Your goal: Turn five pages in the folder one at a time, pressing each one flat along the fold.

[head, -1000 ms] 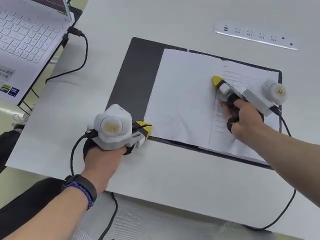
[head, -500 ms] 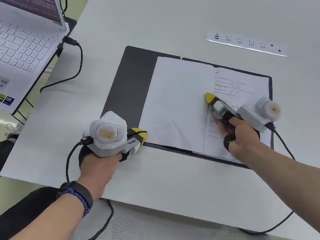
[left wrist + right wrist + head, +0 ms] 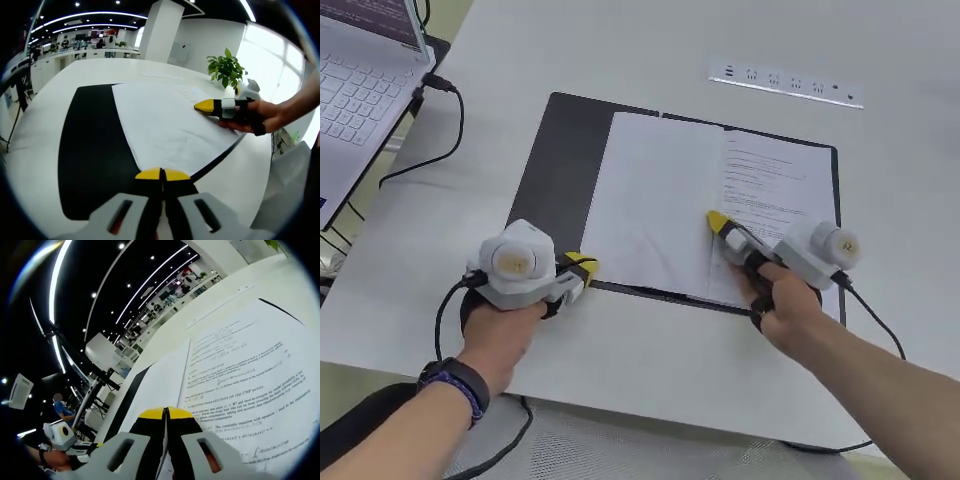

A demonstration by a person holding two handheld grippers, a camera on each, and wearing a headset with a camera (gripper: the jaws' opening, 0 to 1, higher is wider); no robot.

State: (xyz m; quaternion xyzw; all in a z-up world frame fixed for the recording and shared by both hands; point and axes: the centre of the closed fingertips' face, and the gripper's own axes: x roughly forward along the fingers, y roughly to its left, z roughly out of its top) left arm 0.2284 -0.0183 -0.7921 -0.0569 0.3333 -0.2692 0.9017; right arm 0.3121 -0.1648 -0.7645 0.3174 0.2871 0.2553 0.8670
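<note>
Yellow-tipped left gripper [image 3: 582,266] clenched empty, at the near-left edge of the black folder [image 3: 555,160], perhaps touching | folder lies open on the table [image 3: 620,50] | right gripper [image 3: 718,222] clenched, tips on the fold [image 3: 718,170], near end

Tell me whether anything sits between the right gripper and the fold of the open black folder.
Nothing visible does. The right gripper, jaws shut, has its yellow tips at the fold of the black folder, between the blank white page and the printed page.
</note>
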